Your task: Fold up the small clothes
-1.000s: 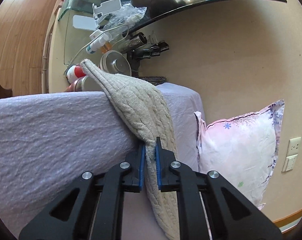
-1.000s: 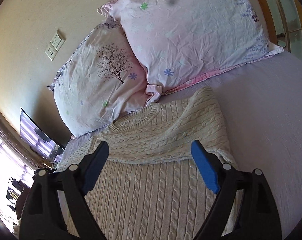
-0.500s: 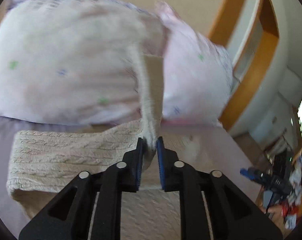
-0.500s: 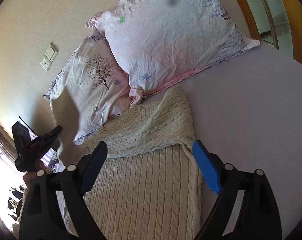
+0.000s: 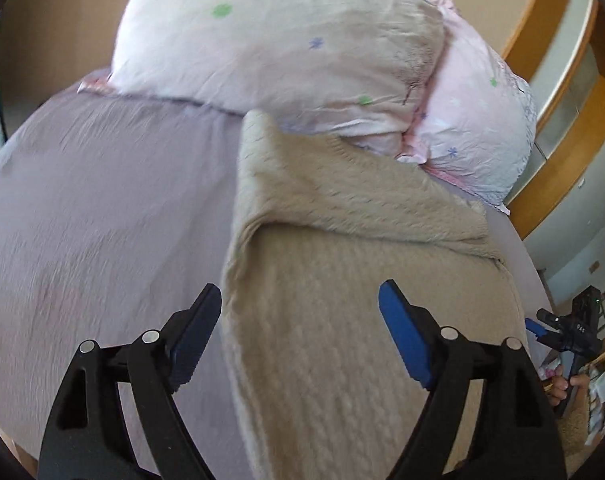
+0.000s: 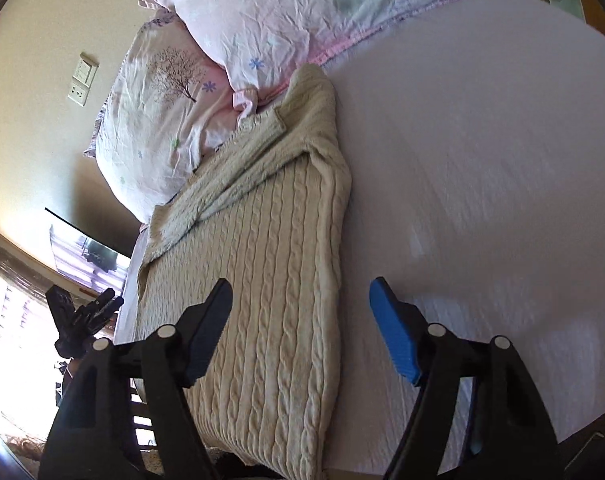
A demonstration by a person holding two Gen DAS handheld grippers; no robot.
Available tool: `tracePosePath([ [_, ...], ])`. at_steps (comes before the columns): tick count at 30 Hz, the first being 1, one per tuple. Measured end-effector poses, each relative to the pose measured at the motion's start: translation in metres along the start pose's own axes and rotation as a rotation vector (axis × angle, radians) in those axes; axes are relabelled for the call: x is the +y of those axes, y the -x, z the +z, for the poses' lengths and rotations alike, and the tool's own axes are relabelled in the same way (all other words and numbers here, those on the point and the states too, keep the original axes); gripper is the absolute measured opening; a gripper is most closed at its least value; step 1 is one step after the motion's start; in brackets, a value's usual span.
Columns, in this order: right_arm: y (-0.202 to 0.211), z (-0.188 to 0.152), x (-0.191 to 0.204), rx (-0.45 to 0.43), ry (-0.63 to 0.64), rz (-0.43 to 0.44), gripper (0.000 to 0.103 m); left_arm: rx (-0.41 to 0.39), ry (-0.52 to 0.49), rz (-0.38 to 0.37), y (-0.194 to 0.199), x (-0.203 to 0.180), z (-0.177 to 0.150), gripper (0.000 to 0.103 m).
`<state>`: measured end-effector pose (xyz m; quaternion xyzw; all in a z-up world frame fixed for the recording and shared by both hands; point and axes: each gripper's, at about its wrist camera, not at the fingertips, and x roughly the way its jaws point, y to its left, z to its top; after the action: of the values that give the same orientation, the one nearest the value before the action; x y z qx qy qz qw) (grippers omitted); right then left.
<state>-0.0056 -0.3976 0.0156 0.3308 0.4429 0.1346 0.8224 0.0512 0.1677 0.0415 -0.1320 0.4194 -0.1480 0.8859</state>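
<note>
A beige cable-knit sweater (image 5: 342, 300) lies flat on the lilac bed sheet (image 5: 102, 208), neck toward the pillows, both sleeves folded across its upper part. It also shows in the right wrist view (image 6: 270, 280). My left gripper (image 5: 300, 312) is open and empty, hovering over the sweater's left edge. My right gripper (image 6: 300, 308) is open and empty above the sweater's right edge. The right gripper also shows small at the left wrist view's right edge (image 5: 558, 332), and the left gripper at the right wrist view's left edge (image 6: 86, 312).
Two pink floral pillows (image 5: 286, 48) (image 6: 302, 12) lean against the wall behind the sweater. Bare sheet (image 6: 482, 160) spreads to the sweater's right. A wall socket (image 6: 82, 80) and a dark glass shelf (image 6: 90, 248) are at the left.
My left gripper carried the sleeve from the bed's left side over the sweater, let it go and opened. The sleeve now lies across the chest. My right gripper drew back slightly, still open.
</note>
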Motion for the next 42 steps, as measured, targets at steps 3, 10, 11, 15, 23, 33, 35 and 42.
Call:
tracePosePath([
  [3, 0.0, -0.008, 0.001, 0.015, -0.009, 0.036, 0.058, 0.045, 0.053, -0.028, -0.001, 0.022, -0.019, 0.081],
  [10, 0.007, -0.045, -0.001, 0.105, -0.036, 0.24, 0.042, 0.057, 0.162, -0.306, 0.011, 0.038, -0.07, 0.057],
  [11, 0.012, -0.051, 0.0, 0.111, -0.025, 0.249, 0.04, 0.052, 0.159, -0.33, 0.015, 0.037, -0.081, 0.049],
  [15, 0.026, -0.087, -0.001, 0.172, 0.011, 0.273, 0.039, 0.049, 0.191, -0.43, 0.032, 0.031, -0.121, 0.043],
  [23, 0.004, -0.109, -0.007, 0.233, -0.002, 0.288, 0.018, 0.047, 0.204, -0.456, 0.036, 0.017, -0.148, 0.042],
  [33, 0.034, -0.075, 0.042, 0.095, 0.192, 0.364, 0.008, 0.053, 0.236, -0.498, 0.044, 0.007, -0.12, 0.007],
  [35, 0.047, -0.047, 0.063, 0.016, 0.259, 0.379, 0.008, 0.02, 0.196, -0.508, 0.049, 0.0, -0.092, 0.007],
  [42, 0.018, 0.092, 0.126, -0.24, 0.352, 0.306, 0.008, -0.178, 0.198, -0.458, 0.018, -0.007, 0.055, 0.007],
])
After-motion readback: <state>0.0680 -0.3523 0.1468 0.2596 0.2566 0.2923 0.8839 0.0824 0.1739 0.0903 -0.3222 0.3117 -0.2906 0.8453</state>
